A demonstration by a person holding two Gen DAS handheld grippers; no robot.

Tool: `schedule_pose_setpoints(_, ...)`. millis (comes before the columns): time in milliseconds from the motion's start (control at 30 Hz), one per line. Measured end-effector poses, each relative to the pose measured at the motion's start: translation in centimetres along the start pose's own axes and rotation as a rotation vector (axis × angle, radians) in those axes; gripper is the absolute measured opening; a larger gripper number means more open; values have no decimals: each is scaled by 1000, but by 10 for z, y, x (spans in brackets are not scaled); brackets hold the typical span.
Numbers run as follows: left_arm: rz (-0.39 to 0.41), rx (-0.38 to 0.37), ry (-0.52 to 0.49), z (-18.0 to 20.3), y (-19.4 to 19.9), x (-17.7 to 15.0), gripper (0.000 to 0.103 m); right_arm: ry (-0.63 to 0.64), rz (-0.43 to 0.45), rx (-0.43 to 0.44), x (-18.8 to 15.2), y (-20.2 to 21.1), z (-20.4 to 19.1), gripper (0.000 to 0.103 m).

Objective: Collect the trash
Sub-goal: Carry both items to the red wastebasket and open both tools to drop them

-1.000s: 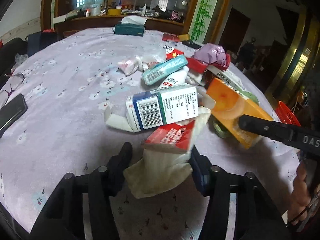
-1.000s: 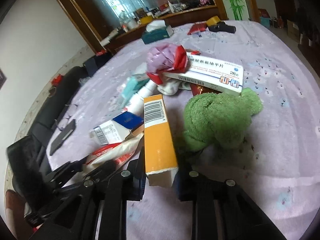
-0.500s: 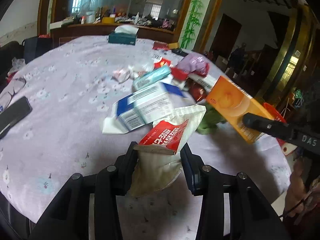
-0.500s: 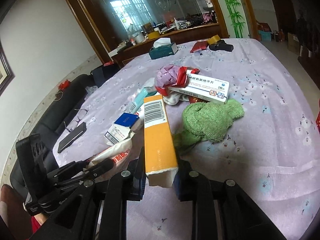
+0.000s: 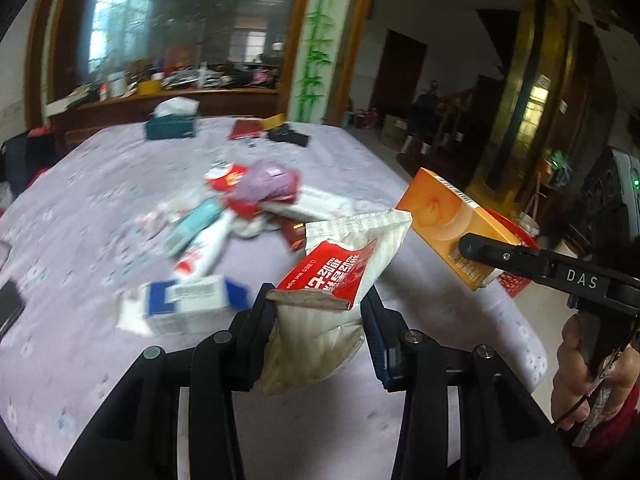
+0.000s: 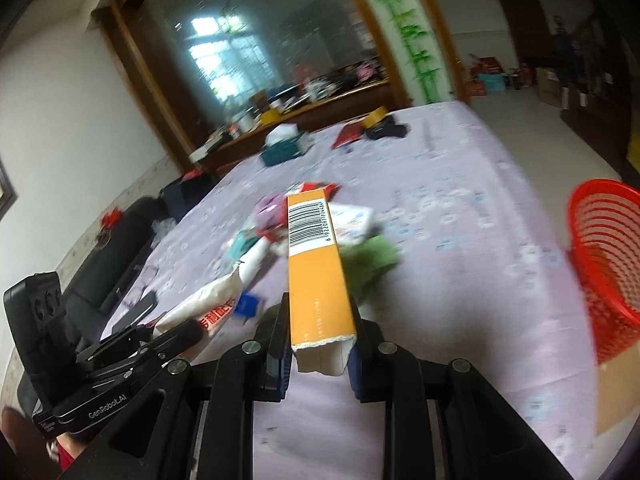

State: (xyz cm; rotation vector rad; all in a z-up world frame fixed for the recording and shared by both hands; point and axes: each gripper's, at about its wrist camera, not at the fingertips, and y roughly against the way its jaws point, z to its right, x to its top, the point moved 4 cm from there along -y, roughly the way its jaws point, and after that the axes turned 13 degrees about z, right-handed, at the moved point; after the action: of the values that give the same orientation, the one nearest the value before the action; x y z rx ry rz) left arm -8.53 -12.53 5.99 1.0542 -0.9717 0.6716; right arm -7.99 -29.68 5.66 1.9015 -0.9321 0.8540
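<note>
My left gripper (image 5: 320, 312) is shut on a red and white wet-wipe packet (image 5: 336, 276) and holds it above the purple tablecloth (image 5: 100, 184). My right gripper (image 6: 318, 344) is shut on a long orange box (image 6: 316, 264), lifted off the table; the box also shows in the left wrist view (image 5: 452, 228). A pile of trash stays on the table: a blue and white box (image 5: 188, 304), a white tube (image 5: 208, 244), a teal pack (image 5: 192, 224), a purple wad (image 5: 268, 180) and a green cloth (image 6: 372, 260).
A red mesh basket (image 6: 604, 256) stands off the table's right edge. A teal tissue box (image 5: 172, 124), a red wallet (image 5: 246, 130) and a black item (image 5: 288, 136) lie at the far side. A phone (image 5: 8, 312) lies at the left edge.
Both grippers have risen and pulled back from the pile with their items. The views have swung right, and the red basket has come into the right wrist view.
</note>
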Motion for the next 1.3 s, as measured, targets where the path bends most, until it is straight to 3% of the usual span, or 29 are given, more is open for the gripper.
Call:
schedule_pose_setpoints(367, -38, -205, -85, 125, -67, 32, 41, -144, 151, -224, 40, 71, 106, 24)
schedule_pose_setpoints(600, -75, -268, -104, 193, -110, 43, 41, -223, 207, -348, 59, 100, 174, 24)
schedule_pose_setpoints(833, -130, -307, -93, 247, -163, 44, 42, -285, 212, -407, 67, 108, 227, 24)
schedule_pose_setpoints(933, -160, -302, -72, 257, -180, 40, 61, -280, 181, -447, 67, 102, 246, 26)
schedule_pose_setpoints(1033, -177, -305, -60, 256, -180, 33, 62, -294, 180, -454, 63, 106, 253, 49)
schedule_pose_setpoints(1067, -171, -298, -73, 253, -176, 33, 62, -291, 190, -461, 62, 110, 255, 51)
schedule_pose_setpoints(1167, -150, -272, -79, 236, -160, 35, 66, -277, 215, -480, 62, 121, 255, 52)
schedule_pose_setpoints(1300, -133, -243, -59, 202, -137, 36, 67, -275, 216, -428, 62, 119, 240, 52)
